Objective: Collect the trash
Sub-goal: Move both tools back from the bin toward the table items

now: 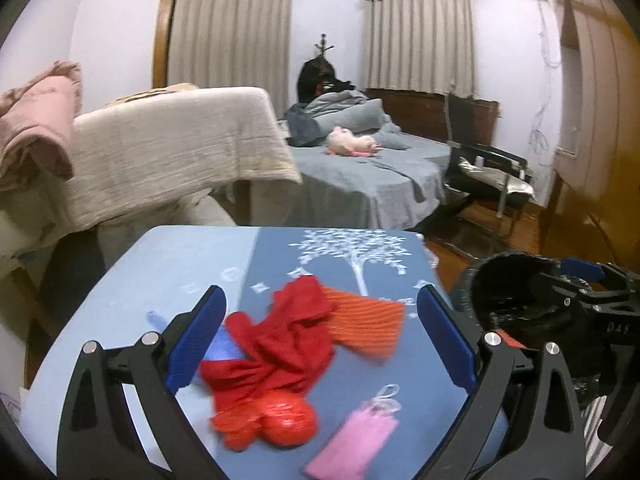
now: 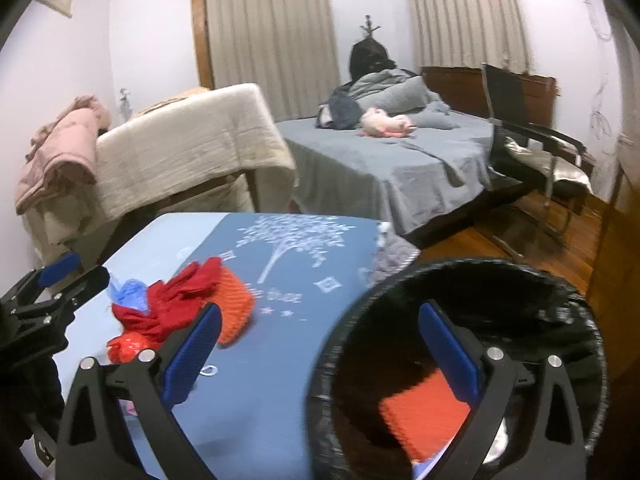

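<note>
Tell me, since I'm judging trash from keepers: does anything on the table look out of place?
Yes. A red cloth lies crumpled in a heap across an orange knitted piece on the blue table, beside a crinkled red plastic bag.

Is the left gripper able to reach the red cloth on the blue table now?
Probably yes: the left gripper is open, the crumpled red cloth lies directly ahead between its fingers, and nothing covers it.

Bin (image 2: 460, 360) mouth open, unobstructed — red cloth heap (image 1: 280, 344) crowds table (image 1: 160, 264) centre; left side bare.
</note>
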Tool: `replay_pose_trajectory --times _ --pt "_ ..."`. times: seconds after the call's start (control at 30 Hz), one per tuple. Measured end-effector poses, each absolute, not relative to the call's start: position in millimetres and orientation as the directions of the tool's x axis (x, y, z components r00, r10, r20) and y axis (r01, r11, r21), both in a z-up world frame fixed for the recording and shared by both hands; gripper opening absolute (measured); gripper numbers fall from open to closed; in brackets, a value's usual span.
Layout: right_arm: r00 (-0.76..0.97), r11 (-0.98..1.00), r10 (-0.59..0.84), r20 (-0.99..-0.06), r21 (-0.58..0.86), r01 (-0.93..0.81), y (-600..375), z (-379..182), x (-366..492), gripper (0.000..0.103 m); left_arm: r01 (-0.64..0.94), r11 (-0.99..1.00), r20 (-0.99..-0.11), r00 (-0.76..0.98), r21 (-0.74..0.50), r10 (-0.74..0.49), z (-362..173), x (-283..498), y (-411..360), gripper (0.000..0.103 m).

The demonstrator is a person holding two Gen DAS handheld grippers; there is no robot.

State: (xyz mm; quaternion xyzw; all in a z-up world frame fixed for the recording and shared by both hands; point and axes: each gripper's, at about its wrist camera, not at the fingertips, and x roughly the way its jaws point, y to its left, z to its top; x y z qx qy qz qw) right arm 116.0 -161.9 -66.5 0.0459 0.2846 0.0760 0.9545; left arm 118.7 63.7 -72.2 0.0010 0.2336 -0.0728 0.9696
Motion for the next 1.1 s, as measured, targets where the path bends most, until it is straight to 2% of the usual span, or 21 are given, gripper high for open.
replay_pose_trajectory --times 0.5,0.97,1.1 --pt "0.778 0.965 0.264 -0.571 0.159 -0.211 -100 -98 122 0.097 0.045 0.999 -0.514 0.857 0.014 -0.031 -105 101 125 0.094" --pt "0.679 0.940 0.323 -0.660 0.136 -0.314 -35 -143 106 0.096 -0.013 1.000 -0.554 0.832 -0.011 0.004 -130 86 152 0.093" --pt "0.656 0.940 0.313 -0.687 0.128 -0.315 -30 -152 108 0.093 -0.018 1.000 -0.555 0.832 -0.017 0.006 -130 85 155 0.093"
